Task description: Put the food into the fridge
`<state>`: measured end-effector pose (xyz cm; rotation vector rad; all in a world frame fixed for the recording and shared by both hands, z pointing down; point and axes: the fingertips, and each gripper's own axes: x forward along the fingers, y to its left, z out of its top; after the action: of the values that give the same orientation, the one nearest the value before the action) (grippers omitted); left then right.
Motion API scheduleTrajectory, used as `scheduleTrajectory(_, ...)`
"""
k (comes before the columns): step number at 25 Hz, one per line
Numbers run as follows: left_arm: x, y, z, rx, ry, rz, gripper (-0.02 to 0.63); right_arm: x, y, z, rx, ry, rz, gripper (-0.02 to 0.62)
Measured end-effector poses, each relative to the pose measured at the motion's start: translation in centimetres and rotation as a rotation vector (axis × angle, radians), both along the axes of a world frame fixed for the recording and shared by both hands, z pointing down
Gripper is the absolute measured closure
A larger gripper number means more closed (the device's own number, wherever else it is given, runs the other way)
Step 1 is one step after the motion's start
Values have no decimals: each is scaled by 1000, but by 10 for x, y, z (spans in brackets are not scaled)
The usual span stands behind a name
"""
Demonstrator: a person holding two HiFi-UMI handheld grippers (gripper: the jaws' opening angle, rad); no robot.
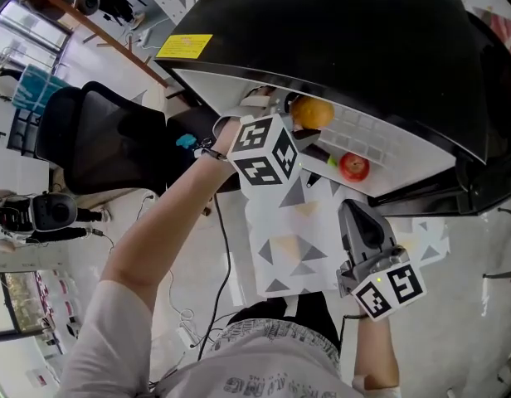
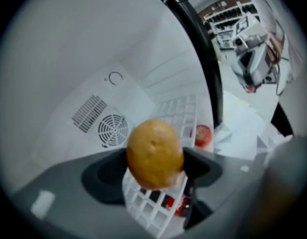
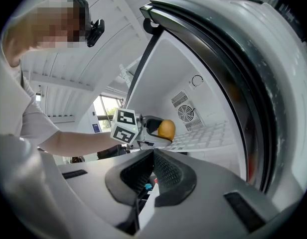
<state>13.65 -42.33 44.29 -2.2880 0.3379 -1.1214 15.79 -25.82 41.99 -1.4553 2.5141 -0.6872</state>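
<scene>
The black fridge [image 1: 347, 40] stands open, showing a white inside and a white grid shelf [image 1: 380, 143]. My left gripper [image 1: 305, 121] reaches into it, shut on an orange [image 1: 312, 113] held just above the shelf's near end. In the left gripper view the orange [image 2: 154, 153] fills the gap between the jaws, over the shelf [image 2: 181, 113]. A red apple [image 1: 353, 167] lies on the shelf to the right of the orange; the apple [image 2: 203, 135] also shows past it. My right gripper [image 1: 361, 222] hangs below the fridge opening, shut and empty; its jaws meet at the tip [image 3: 153, 152].
The fridge door [image 1: 484, 177] stands open at the right, its seal [image 3: 243, 83] close beside my right gripper. A fan vent [image 2: 113, 129] sits in the back wall. Below is a white table with grey triangles [image 1: 297, 239]. A black office chair [image 1: 106, 139] is at the left.
</scene>
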Motion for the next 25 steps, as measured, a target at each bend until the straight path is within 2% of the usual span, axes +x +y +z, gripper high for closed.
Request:
scheduleTrajectory(6,5,-10,14,58,-168,46,253,7,-1,7,-14,-8,12,594)
scheduleTrajectory(10,8,-13,21,92,-252,81,253,11,-2,10,-22,-18,22,594)
scheduleTrajectory(19,9,-14,36,150,-402,136,252,15,-3,13,-27,-27,30,594)
scheduleTrajectory(25,9,-16,39,148,-444,146,249,16,-3,15,-30,-27,32,594)
